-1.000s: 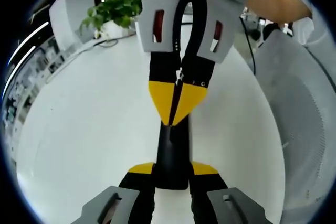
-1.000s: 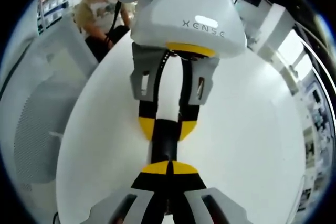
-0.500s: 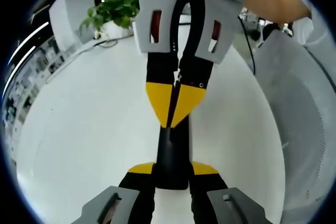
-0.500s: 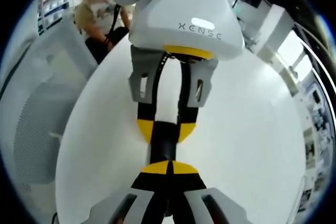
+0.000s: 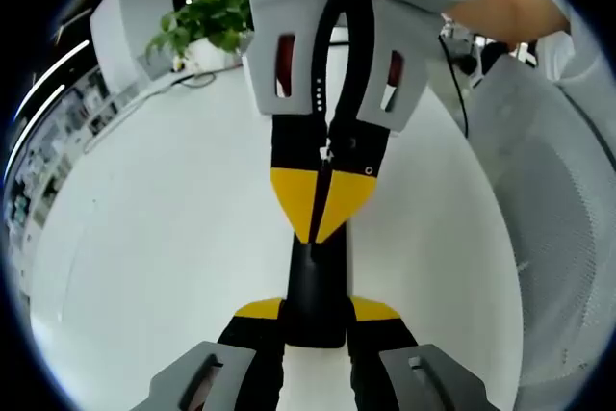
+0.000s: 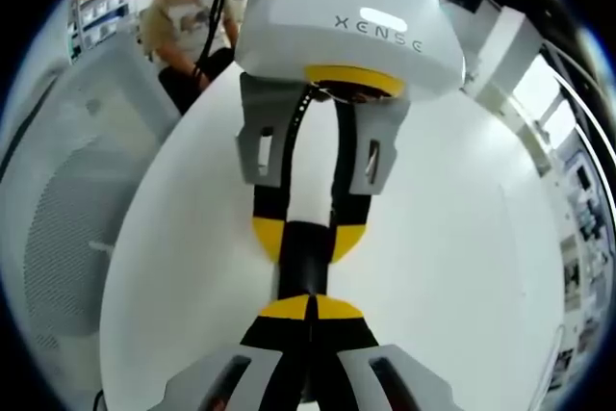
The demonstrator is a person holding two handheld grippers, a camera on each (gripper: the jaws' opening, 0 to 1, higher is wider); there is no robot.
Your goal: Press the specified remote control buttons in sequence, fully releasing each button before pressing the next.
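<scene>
A slim black remote control (image 5: pixel 314 281) lies lengthwise over the white table (image 5: pixel 144 238). My left gripper (image 5: pixel 316 311) is shut on its near end, one yellow fingertip on each side. In the left gripper view, my right gripper (image 5: pixel 320 220) reaches in from the top, shut, with its joined yellow tips touching the remote's upper face. In the right gripper view, the right gripper (image 6: pixel 310 307) has its tips together on the remote (image 6: pixel 306 271). The left gripper (image 6: pixel 308 238) clamps the far end there. The buttons are hidden.
A potted plant (image 5: pixel 207 16) and a cable sit at the table's far edge. A grey mesh chair (image 5: pixel 558 209) stands beside the table, also seen as the chair (image 6: pixel 58 218). A person's arm (image 5: pixel 500 12) holds the right gripper. Shelves line the room's side.
The right gripper's shut tips have slid a little along the remote toward the left gripper. The left gripper's hold on the remote is unchanged.
</scene>
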